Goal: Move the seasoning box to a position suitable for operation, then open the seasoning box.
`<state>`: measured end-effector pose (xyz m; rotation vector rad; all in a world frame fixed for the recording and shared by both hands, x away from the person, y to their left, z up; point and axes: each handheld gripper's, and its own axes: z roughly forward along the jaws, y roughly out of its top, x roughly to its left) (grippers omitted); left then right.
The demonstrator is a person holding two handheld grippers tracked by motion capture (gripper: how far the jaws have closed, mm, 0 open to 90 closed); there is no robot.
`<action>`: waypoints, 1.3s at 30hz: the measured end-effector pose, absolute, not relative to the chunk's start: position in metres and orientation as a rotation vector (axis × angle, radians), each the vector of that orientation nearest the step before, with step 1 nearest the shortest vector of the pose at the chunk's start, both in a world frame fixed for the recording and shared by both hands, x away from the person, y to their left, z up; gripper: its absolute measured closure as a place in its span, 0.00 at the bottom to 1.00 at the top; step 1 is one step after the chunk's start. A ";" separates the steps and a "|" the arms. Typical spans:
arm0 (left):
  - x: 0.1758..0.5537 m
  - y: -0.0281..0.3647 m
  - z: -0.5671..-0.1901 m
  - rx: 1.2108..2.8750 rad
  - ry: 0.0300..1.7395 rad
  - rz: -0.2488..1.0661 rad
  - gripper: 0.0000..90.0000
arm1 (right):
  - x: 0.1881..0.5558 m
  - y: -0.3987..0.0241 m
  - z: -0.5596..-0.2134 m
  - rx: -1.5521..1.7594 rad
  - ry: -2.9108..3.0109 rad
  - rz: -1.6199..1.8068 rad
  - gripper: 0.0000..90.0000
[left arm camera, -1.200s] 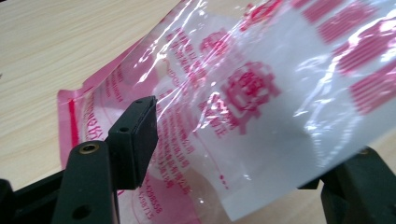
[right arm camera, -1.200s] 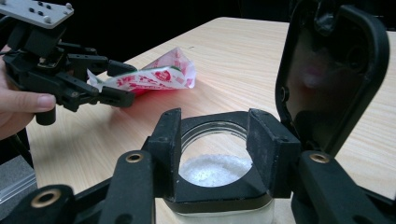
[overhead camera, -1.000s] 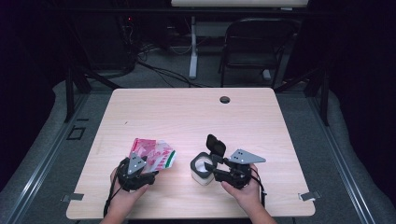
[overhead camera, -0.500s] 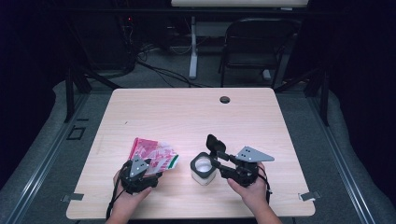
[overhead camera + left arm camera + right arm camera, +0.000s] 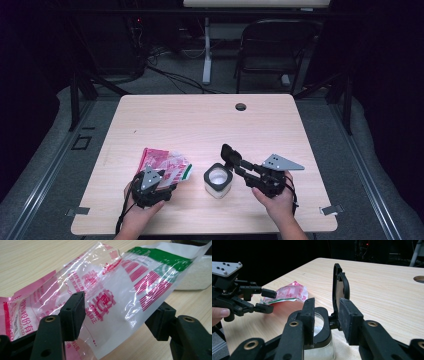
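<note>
1. High view: a wooden table (image 5: 200,125) holds a pink-and-clear plastic bag (image 5: 165,162) at front left and a small clear jar (image 5: 218,181) with a black collar and hinged black lid (image 5: 227,151) just right of it. A round grommet hole (image 5: 241,106) sits near the far edge, well apart from both. A dark chair (image 5: 272,50) and cables lie on the floor beyond.
2. The left gripper (image 5: 152,186) rests low at the bag's near edge, held by the left hand (image 5: 140,212). In the left gripper view its jaws stand apart on either side of the crinkled bag (image 5: 112,290); the film runs between them, but I cannot tell whether the pads press on it.
3. The right gripper (image 5: 237,165) reaches in from the right, the right hand (image 5: 272,200) behind it, pointing left toward the raised lid. Its jaws have just been closing. In the right gripper view they straddle the lid's hinge over the jar (image 5: 319,340), with gaps at both pads, so nothing is clenched.
4. The jar's lower body is cut off at the bottom of the right gripper view, and its contents are hard to make out. The bag's print is too creased to read.
</note>
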<state>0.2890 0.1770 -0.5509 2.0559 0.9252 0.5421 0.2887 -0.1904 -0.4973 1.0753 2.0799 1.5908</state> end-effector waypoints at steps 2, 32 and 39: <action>0.289 0.176 -0.550 2.058 0.919 0.540 0.43 | 0.288 -0.192 -0.496 1.083 2.076 1.596 0.75; 0.286 0.162 -0.550 2.070 0.858 0.490 0.44 | 0.287 -0.219 -0.493 1.204 1.961 1.604 0.75; 0.285 0.160 -0.550 2.069 0.851 0.483 0.44 | 0.290 -0.219 -0.498 1.225 1.959 1.600 0.71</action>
